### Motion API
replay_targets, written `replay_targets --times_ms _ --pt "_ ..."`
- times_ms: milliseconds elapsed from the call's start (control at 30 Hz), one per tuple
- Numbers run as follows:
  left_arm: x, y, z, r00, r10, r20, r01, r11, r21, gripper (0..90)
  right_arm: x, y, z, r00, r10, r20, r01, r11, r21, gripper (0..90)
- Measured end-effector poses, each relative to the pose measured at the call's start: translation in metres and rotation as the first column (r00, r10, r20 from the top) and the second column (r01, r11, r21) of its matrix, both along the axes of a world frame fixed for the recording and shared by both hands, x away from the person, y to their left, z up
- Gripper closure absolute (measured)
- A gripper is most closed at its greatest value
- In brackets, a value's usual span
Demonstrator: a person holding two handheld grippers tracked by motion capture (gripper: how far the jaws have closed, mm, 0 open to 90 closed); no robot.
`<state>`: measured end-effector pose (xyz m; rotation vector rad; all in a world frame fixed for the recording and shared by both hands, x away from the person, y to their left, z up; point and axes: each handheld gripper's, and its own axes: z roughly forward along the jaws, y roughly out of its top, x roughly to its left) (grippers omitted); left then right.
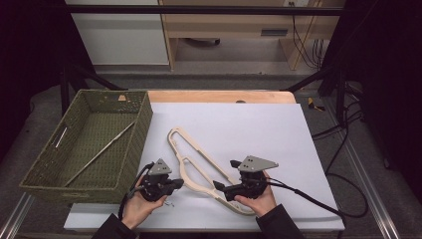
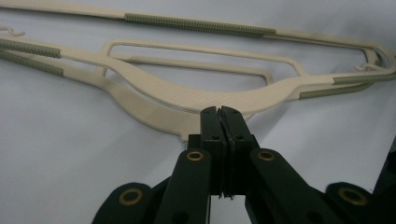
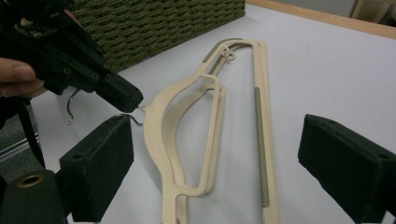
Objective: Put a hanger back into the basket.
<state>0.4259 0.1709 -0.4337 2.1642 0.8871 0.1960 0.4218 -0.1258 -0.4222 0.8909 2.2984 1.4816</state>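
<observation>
High view: cream hanger [image 1: 199, 167] is laid flat on white table [image 1: 259, 129], beside basket [image 1: 89, 142]. Left gripper [image 1: 175, 184] jaws are closed at its neck/hook; right gripper [image 1: 217, 185] jaws wide, empty. Judged light, stiff, thin plastic; grip at ribbed non-slip bar.

This looks like a lab or workshop set up for recording handling work, not a home. The wooden table [image 1: 219, 96] is covered with a plain white sheet [image 1: 249, 134] and stands inside a frame of dark metal bars [image 1: 199, 10], on grey carpet, with black cables [image 1: 343, 149] trailing over the floor to the right. Behind it stand a white cabinet [image 1: 124, 35] and pale wooden furniture [image 1: 234, 25] with more wires hanging down, and each hand holds an instrumented tool with a cable, the left tool [image 1: 178, 183] and the right tool [image 1: 217, 185]
</observation>
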Motion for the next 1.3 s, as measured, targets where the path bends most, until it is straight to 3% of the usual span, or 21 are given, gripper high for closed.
replay_targets --times_ms 333,433,700,867,1100,1300 --pt "0.005 -0.008 0.021 0.9998 0.014 -0.014 -0.013 0.9995 0.03 88.8 0.002 0.031 0.0 0.9984 0.056 -0.011 -0.056 0.998 -0.026 17.6" --pt "0.005 -0.01 0.025 0.9999 0.012 0.002 -0.012 0.9992 0.038 88.8 0.004 0.039 -0.002 0.9985 0.051 -0.021 -0.051 0.998 -0.032 19.2" --pt "0.003 -0.01 0.023 0.9999 0.01 0.012 -0.01 0.9991 0.041 88.8 0.006 0.052 -0.015 0.9979 0.052 -0.04 -0.055 0.995 -0.082 25.6" --pt "0.003 -0.007 0.022 0.9998 0.012 0.016 -0.013 0.9992 0.037 88.8 0.007 0.061 -0.027 0.995 0.08 -0.06 -0.088 0.985 -0.148 31.9" --pt "0.002 -0.008 0.024 0.9996 0.015 0.025 -0.016 0.9991 0.039 88.8 0.005 0.066 -0.029 0.994 0.101 -0.041 -0.107 0.979 -0.174 48.7" --pt "0.001 -0.009 0.023 0.9995 0.01 0.029 -0.011 0.999 0.043 88.8 0.004 0.07 -0.033 0.9904 0.127 -0.055 -0.136 0.965 -0.224 63.5"
